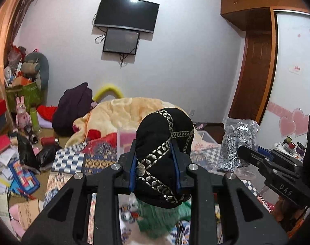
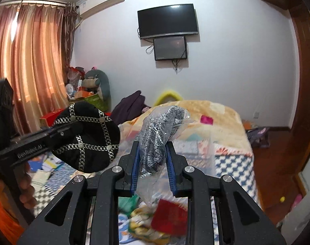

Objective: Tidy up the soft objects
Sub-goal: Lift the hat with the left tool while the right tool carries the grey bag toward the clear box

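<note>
Now the left gripper [image 1: 154,159] jaws pinch the hat [image 1: 165,143], the right gripper [image 2: 152,159] jaws the bag [image 2: 161,134], both above the bed [image 2: 216,122]; hold tight, lower slowly.

Evenly bright, soft indoor light. Warm daylight glowing through the orange curtains [image 2: 32,61] at left, tinting that side. Small glare patch on the black television [image 2: 167,20]. Faint shadows under the wall screens. Strong fisheye bending and dark vignette at corners. Motion blur low down, smearing the red cloth [image 2: 169,216] and green cloth [image 1: 161,214].
</note>
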A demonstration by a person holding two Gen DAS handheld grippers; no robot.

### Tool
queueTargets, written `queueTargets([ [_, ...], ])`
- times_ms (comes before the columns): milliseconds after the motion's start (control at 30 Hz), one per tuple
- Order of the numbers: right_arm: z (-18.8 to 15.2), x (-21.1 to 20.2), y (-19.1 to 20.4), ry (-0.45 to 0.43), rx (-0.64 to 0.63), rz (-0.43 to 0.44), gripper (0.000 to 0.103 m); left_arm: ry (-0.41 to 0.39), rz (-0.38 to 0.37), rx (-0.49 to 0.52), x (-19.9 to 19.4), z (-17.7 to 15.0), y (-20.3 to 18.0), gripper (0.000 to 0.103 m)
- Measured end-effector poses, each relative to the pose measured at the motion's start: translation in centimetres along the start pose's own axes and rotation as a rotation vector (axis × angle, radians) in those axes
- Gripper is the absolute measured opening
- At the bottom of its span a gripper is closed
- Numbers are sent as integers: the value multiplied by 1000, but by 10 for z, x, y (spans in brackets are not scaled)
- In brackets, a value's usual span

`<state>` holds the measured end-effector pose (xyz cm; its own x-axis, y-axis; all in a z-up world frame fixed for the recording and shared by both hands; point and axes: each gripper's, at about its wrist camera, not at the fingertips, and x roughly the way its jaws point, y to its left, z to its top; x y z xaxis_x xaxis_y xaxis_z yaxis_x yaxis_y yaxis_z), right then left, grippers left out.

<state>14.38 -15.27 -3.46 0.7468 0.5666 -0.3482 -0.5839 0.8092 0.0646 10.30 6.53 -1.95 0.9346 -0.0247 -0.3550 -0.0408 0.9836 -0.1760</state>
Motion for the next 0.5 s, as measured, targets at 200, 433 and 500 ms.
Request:
queueTargets([
  [200, 9, 19, -14, 23, 9, -35, 22, 3, 14, 30, 31, 22, -7, 28],
  [433, 11, 46, -16, 98, -7, -44, 22, 129, 21, 50, 78, 16, -8, 28],
  [500, 8, 55, -18, 133, -6, -38, 22, 170, 17, 41, 89, 14, -6, 28],
])
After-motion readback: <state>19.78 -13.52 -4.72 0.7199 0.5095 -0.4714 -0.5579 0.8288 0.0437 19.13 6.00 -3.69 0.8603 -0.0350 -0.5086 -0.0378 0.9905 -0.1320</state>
